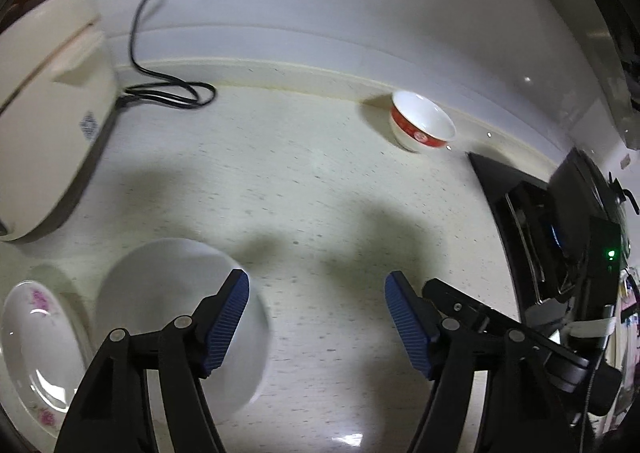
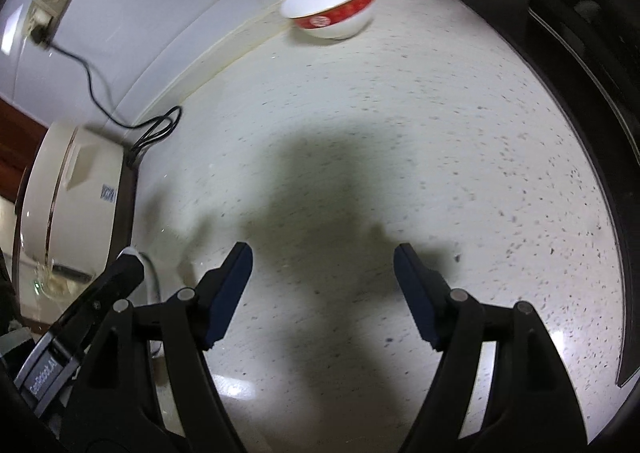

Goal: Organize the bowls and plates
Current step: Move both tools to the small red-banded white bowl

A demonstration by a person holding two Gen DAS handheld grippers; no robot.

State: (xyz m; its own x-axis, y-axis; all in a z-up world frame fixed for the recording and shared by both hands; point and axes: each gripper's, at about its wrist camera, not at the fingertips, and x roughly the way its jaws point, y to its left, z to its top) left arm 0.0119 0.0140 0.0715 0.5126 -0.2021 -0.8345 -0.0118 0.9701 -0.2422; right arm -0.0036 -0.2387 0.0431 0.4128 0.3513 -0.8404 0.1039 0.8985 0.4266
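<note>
A white bowl with a red band point(image 1: 422, 121) stands upright at the back of the counter, close to the wall; in the right wrist view the bowl point(image 2: 332, 5) is far ahead. A plain white dish point(image 1: 160, 293) lies at the lower left, partly behind one finger of my left gripper point(image 1: 317, 277). Beside it a white plate with pink flowers point(image 1: 36, 337) lies at the frame's edge. My left gripper is open over bare counter, holding nothing. My right gripper point(image 2: 323, 253) is open too, above its own shadow, with nothing between its fingers.
A cream rice cooker point(image 1: 52, 113) stands at the left, its black cord point(image 1: 172, 93) looped along the wall. A black stove point(image 2: 580, 93) borders the counter on the right. The speckled counter point(image 2: 400, 133) stretches between them. The other gripper's body point(image 2: 80, 317) shows at the lower left.
</note>
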